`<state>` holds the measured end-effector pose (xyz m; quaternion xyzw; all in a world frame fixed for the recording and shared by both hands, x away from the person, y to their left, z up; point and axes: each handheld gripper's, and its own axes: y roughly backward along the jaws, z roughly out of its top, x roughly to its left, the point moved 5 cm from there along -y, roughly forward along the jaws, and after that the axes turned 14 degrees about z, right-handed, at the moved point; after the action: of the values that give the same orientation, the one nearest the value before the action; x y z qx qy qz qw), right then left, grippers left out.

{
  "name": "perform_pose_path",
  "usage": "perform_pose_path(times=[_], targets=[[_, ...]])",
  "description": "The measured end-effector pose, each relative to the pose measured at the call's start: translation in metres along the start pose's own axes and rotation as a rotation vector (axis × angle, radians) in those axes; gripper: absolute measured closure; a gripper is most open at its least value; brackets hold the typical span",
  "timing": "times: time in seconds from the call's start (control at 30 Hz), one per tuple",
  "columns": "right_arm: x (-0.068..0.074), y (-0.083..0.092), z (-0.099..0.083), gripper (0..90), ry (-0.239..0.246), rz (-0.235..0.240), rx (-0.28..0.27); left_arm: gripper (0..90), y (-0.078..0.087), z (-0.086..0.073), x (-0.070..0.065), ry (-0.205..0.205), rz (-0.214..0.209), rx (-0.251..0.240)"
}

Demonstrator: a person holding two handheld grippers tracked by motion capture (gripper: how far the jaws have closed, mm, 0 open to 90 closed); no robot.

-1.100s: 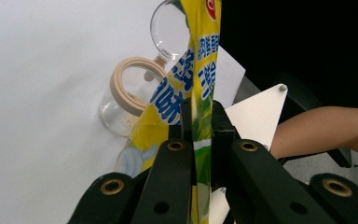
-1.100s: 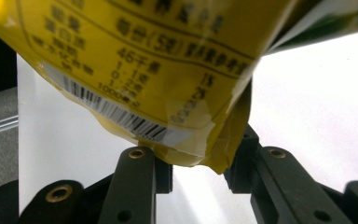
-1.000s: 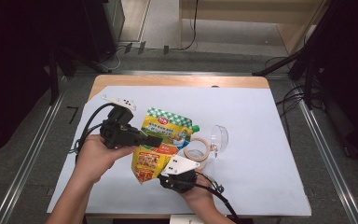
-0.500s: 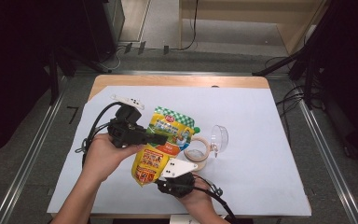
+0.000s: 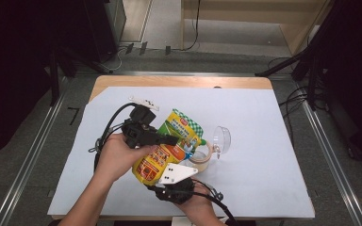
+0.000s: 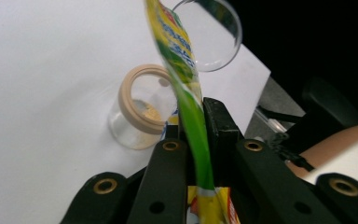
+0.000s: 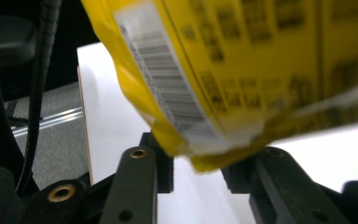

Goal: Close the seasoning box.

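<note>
Nearest, right tool grips the bottom corner of the yellow-and-green printed foil pouch, jaws either side of its lower seam. Left tool, farther and left, is clamped on the pouch's green edge, pouch held tilted above the white-covered bench. Just right, small clear glass jar with beige rim lies on the bench; clear round lid beside it, farther right.
</note>
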<state>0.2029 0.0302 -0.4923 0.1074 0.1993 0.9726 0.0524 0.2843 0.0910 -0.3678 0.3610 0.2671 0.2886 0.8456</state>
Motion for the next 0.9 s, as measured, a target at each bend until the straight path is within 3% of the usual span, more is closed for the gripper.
perform_pose_path(times=[0.2,0.33,0.47,0.63,0.7,0.9], targets=[[0.000,0.000,0.004,68.6,-0.034,0.019,0.002,82.2,-0.007,0.000,0.002,-0.005,0.024,0.025],[0.001,0.001,0.008,68.1,-0.077,0.054,-0.013,79.1,-0.015,0.005,0.005,0.036,0.032,0.057],[0.004,0.003,0.015,66.7,-0.054,0.066,-0.024,76.9,-0.022,0.009,0.006,0.045,0.028,0.082],[0.000,0.004,0.018,66.7,-0.071,0.082,-0.035,74.9,-0.029,0.016,0.005,0.040,0.033,0.107],[-0.003,0.006,0.021,66.3,-0.089,0.099,-0.048,73.5,-0.032,0.019,0.007,0.061,0.029,0.119],[-0.005,0.009,0.025,65.5,-0.077,0.094,-0.046,72.9,-0.040,0.024,0.008,0.069,0.010,0.150]])
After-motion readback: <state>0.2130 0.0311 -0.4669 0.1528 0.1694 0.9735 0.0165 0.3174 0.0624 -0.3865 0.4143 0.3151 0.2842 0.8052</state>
